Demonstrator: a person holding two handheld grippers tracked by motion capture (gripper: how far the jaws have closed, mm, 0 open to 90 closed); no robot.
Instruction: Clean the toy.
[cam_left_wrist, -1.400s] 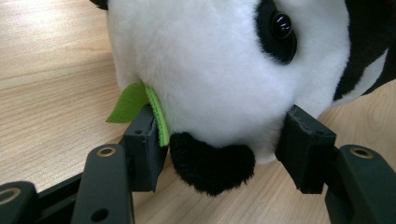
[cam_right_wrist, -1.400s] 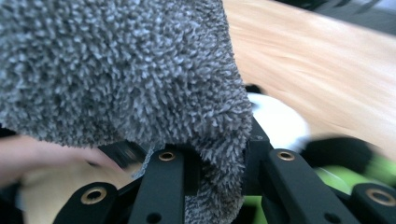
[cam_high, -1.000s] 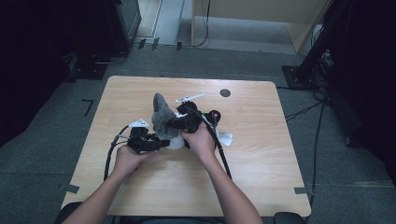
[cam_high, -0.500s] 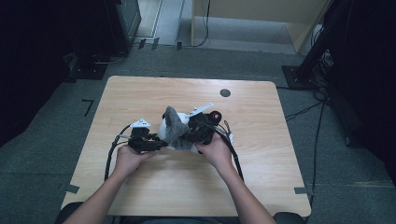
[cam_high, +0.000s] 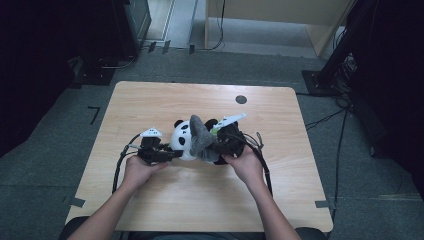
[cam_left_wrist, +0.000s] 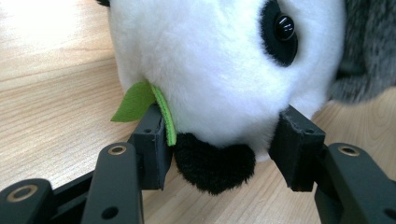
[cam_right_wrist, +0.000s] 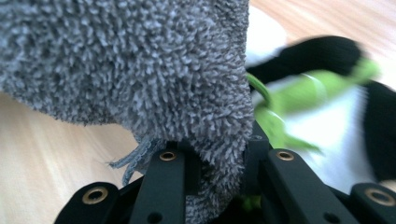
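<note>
The plush panda (cam_high: 181, 140) lies mid-tabletop (cam_high: 150, 100), a round black mark (cam_high: 241, 99) at one o'clock, grey carpet floor (cam_high: 65, 125) around. The left tool (cam_left_wrist: 219, 144), jaws just closing, brackets its head; the right tool (cam_right_wrist: 219, 154) clamps the grey fuzzy sock (cam_high: 199, 137).

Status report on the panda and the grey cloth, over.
Left gripper has been closing around the panda plush, pads at its muzzle. Right gripper clamped on the grey cloth, draped over the panda. Table clear around them.

One plush panda (cam_high: 181, 140), one grey fuzzy cloth (cam_high: 200, 137), two green felt leaves (cam_left_wrist: 135, 101) on the panda, two grippers, one tabletop (cam_high: 150, 100), one dark round mark (cam_high: 241, 99).
</note>
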